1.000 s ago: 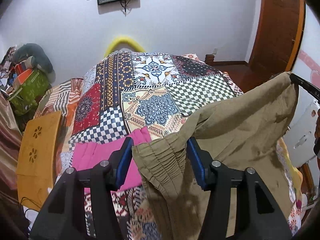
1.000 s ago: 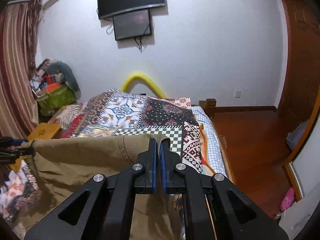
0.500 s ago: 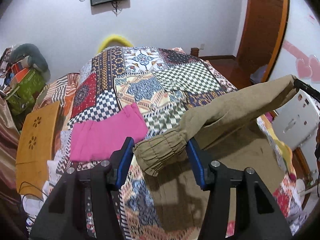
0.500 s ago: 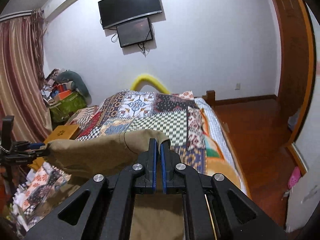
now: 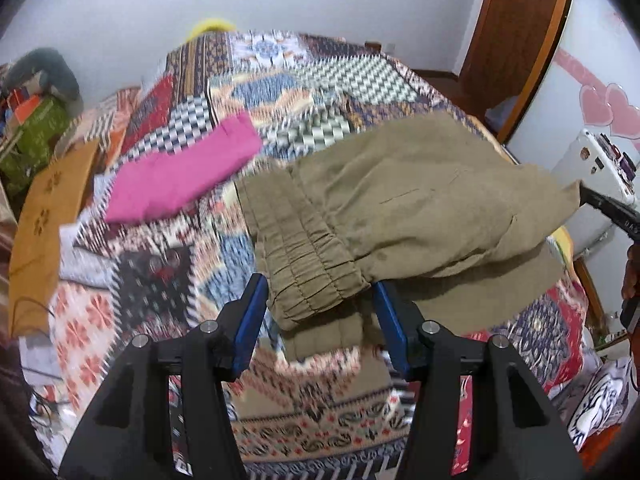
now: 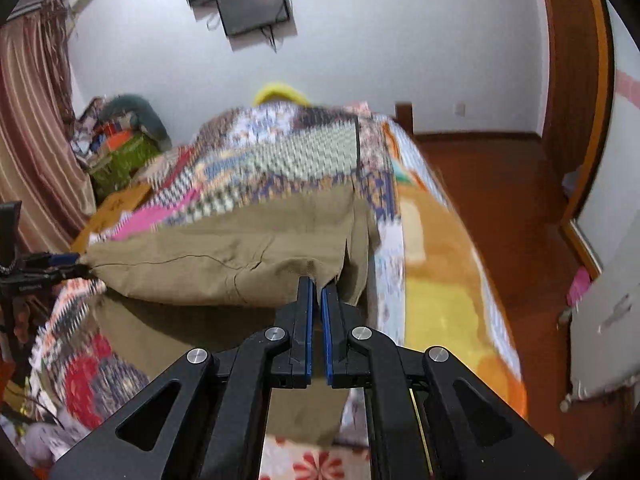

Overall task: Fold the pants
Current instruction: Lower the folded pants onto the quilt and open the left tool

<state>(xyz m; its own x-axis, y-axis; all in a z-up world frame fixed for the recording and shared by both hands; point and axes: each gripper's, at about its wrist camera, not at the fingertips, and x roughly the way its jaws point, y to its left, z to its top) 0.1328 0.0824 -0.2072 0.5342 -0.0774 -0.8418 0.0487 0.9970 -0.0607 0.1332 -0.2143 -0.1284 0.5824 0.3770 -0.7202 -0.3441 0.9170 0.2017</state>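
we hold the olive-khaki cotton pants with a gathered elastic waistband (image 5: 400,216) stretched between our 2 tools over the patchwork quilted bedspread of many colours (image 5: 280,80), so that the cloth hangs taut along its upper edge and the lower part can settle flat on the bed under it. the left gripper (image 5: 318,316) has the bunched waistband sitting between its blue pads; the jaws stand fairly wide and we cannot tell from this view whether they truly press the fabric or it only rests there. the right gripper (image 6: 316,292) is clenched on a thin edge of the pants at the far end, jaws nearly together with cloth pinched between them. in the right wrist view the pants (image 6: 224,260) sag a little in the middle, and the lower layer already lies on the bed. we judge the fold to be under way: the raised half is being carried over the lying half. a folded magenta-pink garment (image 5: 184,176) lies just beside, near the waistband, so we would lay the khaki down apart from it. both views are blurred
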